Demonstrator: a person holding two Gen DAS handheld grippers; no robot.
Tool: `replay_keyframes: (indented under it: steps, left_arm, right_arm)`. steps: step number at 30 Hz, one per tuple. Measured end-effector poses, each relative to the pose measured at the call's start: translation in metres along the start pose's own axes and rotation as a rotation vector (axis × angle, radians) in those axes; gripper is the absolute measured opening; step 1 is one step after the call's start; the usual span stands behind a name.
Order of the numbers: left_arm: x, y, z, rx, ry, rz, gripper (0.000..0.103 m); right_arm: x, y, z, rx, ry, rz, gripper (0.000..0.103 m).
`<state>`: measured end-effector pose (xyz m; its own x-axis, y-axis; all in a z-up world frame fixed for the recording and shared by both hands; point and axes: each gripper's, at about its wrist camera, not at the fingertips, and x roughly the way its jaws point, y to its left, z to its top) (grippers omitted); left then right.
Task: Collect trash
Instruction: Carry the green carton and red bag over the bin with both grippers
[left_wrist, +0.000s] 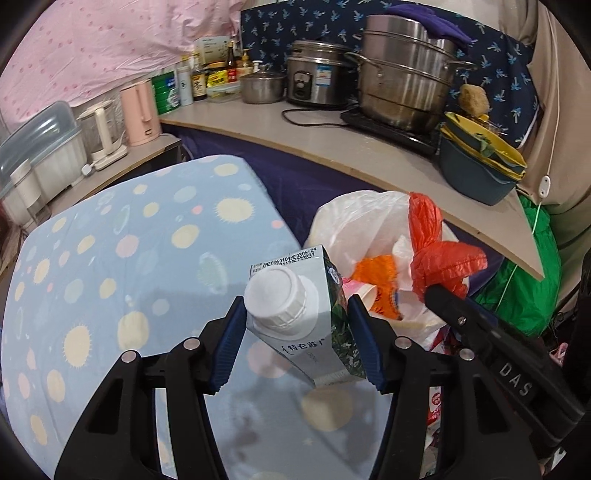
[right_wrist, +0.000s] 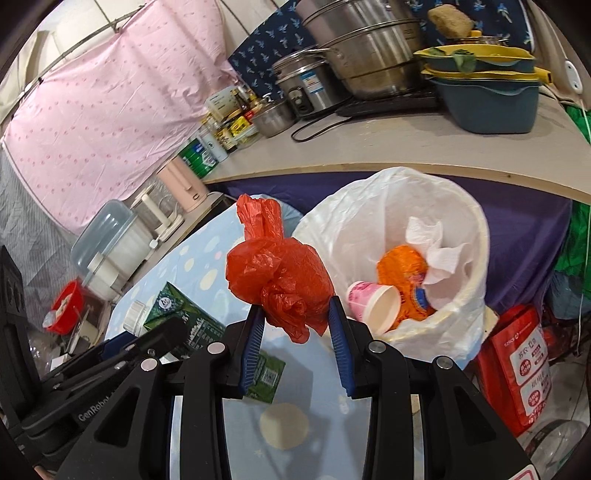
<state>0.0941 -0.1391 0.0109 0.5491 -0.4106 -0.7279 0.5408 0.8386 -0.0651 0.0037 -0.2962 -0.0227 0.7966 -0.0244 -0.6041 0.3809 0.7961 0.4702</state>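
Left wrist view: our left hand-held gripper (left_wrist: 295, 325) clamps a milk carton (left_wrist: 303, 317) at lower centre; our right hand-held gripper (right_wrist: 295, 317) pinches a red bag (right_wrist: 280, 277). The lined bin (right_wrist: 476, 229), centre right, risks tipping if nudged.

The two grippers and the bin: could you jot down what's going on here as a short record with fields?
left gripper: shut on milk carton, white cap toward the camera
right gripper: shut on red plastic bag, knotted
trash bin: white liner, open, beside the spotted blue cloth
inside bin: pink paper cup, orange wrapper, white tissue
status: both items held, not yet dropped in
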Motion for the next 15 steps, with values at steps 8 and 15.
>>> replay_keyframes:
  steps: [8, 15]
  left_arm:
    - [0.005, -0.034, 0.025, 0.028, -0.03, -0.019, 0.053]
    - [0.011, -0.051, 0.042, 0.039, -0.044, -0.026, 0.053]
  right_arm:
    - [-0.011, -0.027, 0.013, 0.03, -0.029, -0.027, 0.034]
    - [-0.016, -0.044, 0.024, 0.048, -0.05, -0.051, 0.034]
